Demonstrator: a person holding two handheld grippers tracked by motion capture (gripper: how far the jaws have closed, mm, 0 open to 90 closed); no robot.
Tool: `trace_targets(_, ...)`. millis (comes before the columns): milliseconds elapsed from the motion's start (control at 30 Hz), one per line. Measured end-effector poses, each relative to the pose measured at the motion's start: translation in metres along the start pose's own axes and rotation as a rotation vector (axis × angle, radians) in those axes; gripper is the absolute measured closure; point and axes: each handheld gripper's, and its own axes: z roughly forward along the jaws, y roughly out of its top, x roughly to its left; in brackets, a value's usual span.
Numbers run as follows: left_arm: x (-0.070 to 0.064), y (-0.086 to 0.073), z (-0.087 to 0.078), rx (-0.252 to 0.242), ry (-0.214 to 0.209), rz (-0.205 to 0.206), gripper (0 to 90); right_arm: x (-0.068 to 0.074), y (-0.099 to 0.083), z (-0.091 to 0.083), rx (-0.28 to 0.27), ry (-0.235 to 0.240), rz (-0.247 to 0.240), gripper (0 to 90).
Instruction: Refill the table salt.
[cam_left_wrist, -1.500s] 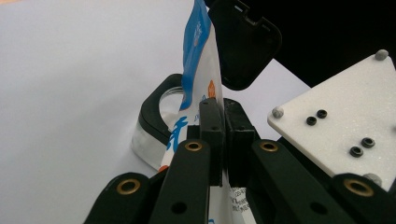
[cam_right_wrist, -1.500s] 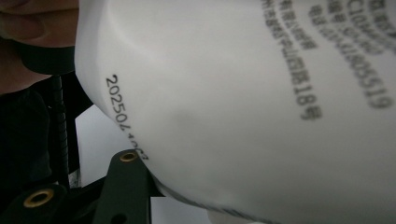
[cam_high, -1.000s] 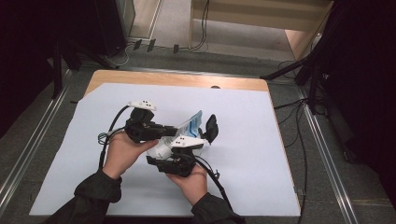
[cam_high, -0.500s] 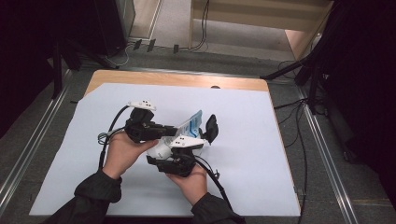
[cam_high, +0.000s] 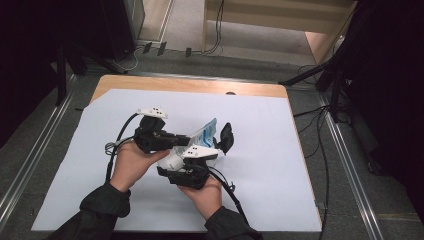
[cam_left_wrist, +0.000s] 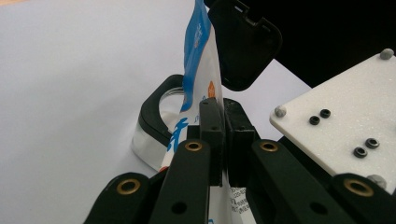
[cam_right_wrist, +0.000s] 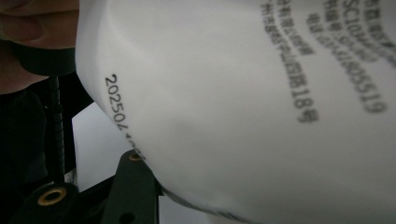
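Left gripper (cam_left_wrist: 218, 140) pinched tight on the white-blue pouch (cam_left_wrist: 198, 70) held above the table (cam_high: 300, 165), right gripper (cam_high: 192, 167) grip state unclear with pouch against its camera, keep left pinch firm, pull slow

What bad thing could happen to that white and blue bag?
The left hand-held gripper pinches only a thin edge of the white and blue pouch, so the pouch might slip free or tear. The pouch also sits close to the black-lidded clear container and could knock it.
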Motion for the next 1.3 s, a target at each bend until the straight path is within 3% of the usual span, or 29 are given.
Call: trace_targets(1300,-0.0032,0.0016,-0.0028,-0.021,0.011,0.007,89.8,0.0009,0.0010,-0.0009,-0.019,0.011,0.007,57.9)
